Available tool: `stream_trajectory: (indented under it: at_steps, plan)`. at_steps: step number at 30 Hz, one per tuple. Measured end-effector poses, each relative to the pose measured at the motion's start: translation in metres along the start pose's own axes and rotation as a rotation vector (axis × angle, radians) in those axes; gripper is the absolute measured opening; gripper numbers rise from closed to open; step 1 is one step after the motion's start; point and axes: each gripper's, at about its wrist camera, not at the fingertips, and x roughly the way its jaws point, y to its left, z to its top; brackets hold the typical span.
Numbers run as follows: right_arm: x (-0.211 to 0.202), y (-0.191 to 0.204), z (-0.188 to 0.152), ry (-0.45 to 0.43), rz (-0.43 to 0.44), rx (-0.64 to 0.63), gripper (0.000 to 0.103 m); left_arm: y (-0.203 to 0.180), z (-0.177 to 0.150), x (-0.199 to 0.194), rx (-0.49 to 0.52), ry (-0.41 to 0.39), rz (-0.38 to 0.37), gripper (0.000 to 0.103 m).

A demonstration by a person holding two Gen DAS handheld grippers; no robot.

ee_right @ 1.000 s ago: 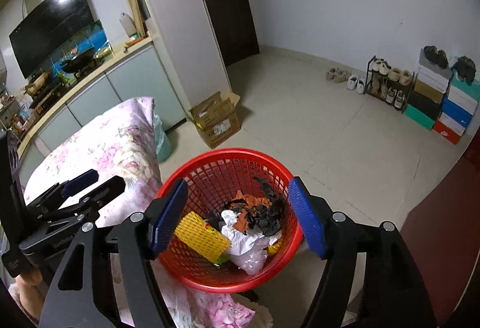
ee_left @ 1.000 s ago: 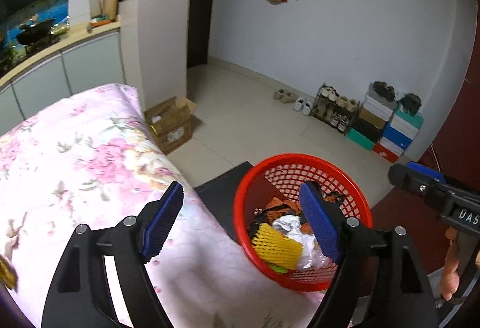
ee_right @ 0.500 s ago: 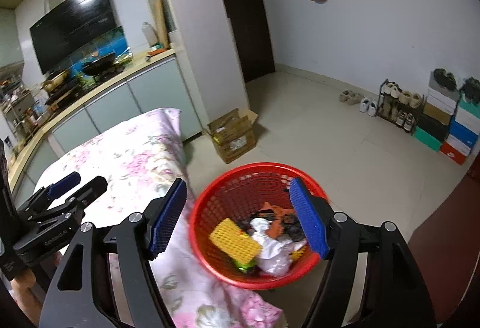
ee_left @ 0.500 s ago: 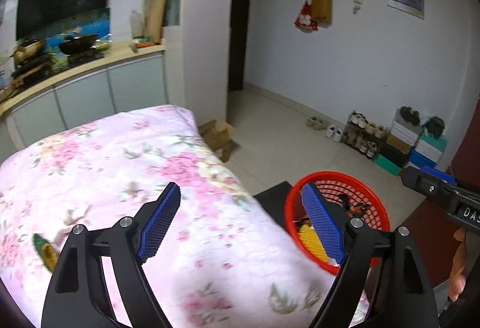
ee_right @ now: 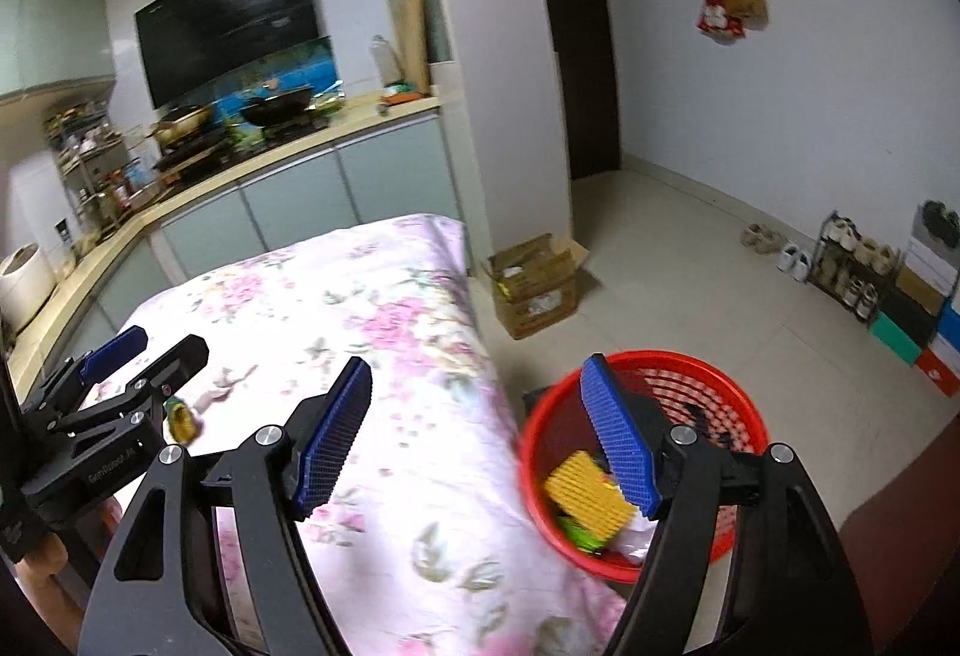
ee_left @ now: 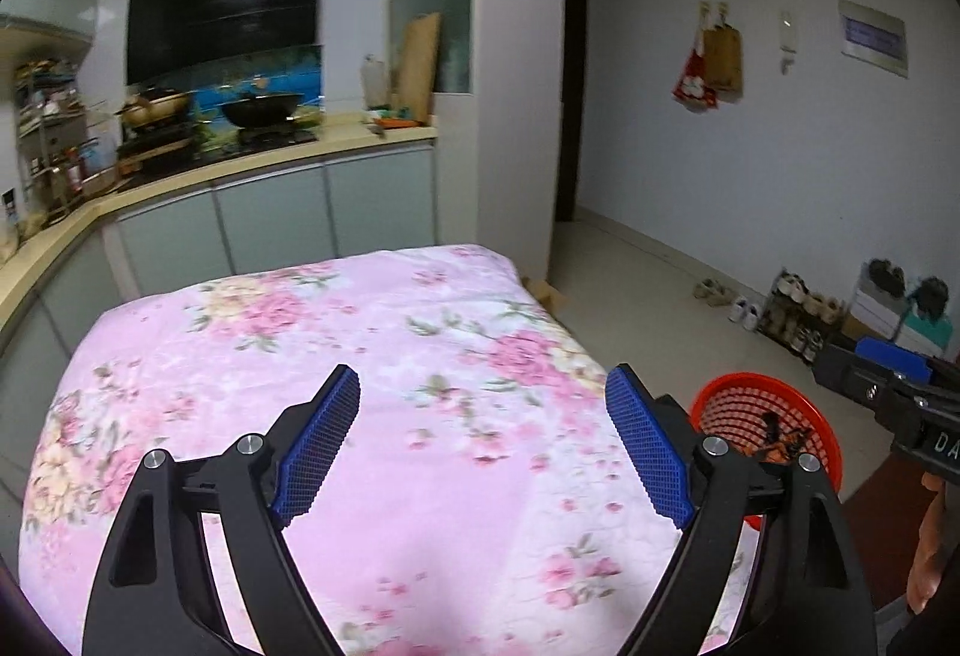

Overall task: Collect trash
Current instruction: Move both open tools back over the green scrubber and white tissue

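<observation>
My left gripper [ee_left: 480, 446] stands open over the pink floral tablecloth [ee_left: 360, 332], nothing between its blue pads. My right gripper [ee_right: 477, 434] hovers at the table's right edge with its jaws opening and nothing between them. Beside the table on the floor stands a red mesh basket [ee_right: 729, 386] holding a yellow foam net [ee_right: 591, 488], white wrappers and other trash. A small yellow-green scrap [ee_right: 182, 419] lies on the cloth just under the left gripper [ee_right: 153, 350], with a pale crumpled bit [ee_right: 225, 383] beside it. In the left wrist view the basket [ee_left: 762, 410] shows at the right, below the right gripper [ee_left: 882, 380].
A kitchen counter [ee_right: 288, 158] with wok and pans runs behind the table. An open cardboard box [ee_right: 534, 284] sits on the floor by the white pillar [ee_right: 498, 116]. A shoe rack [ee_right: 852, 260] and stacked shoe boxes line the right wall.
Both views have swung away from the basket toward the table; the basket has slid to the right and the counter has come into sight. The right jaws stand a little wider.
</observation>
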Motion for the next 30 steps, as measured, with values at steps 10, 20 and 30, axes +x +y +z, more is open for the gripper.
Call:
stream_trajectory:
  at_steps: [10,20,30]
  plan:
    - [0.002,0.041,0.007,-0.015,0.067,-0.048,0.075,0.061,-0.007,-0.023,-0.077,-0.006,0.112,0.082]
    - [0.01,0.076,0.008,-0.004,0.124,-0.094,0.076,0.106,-0.018,-0.035,-0.138,0.001,0.197,0.083]
    - [0.02,0.098,0.006,0.006,0.164,-0.109,0.077,0.143,-0.03,-0.037,-0.197,0.033,0.252,0.084]
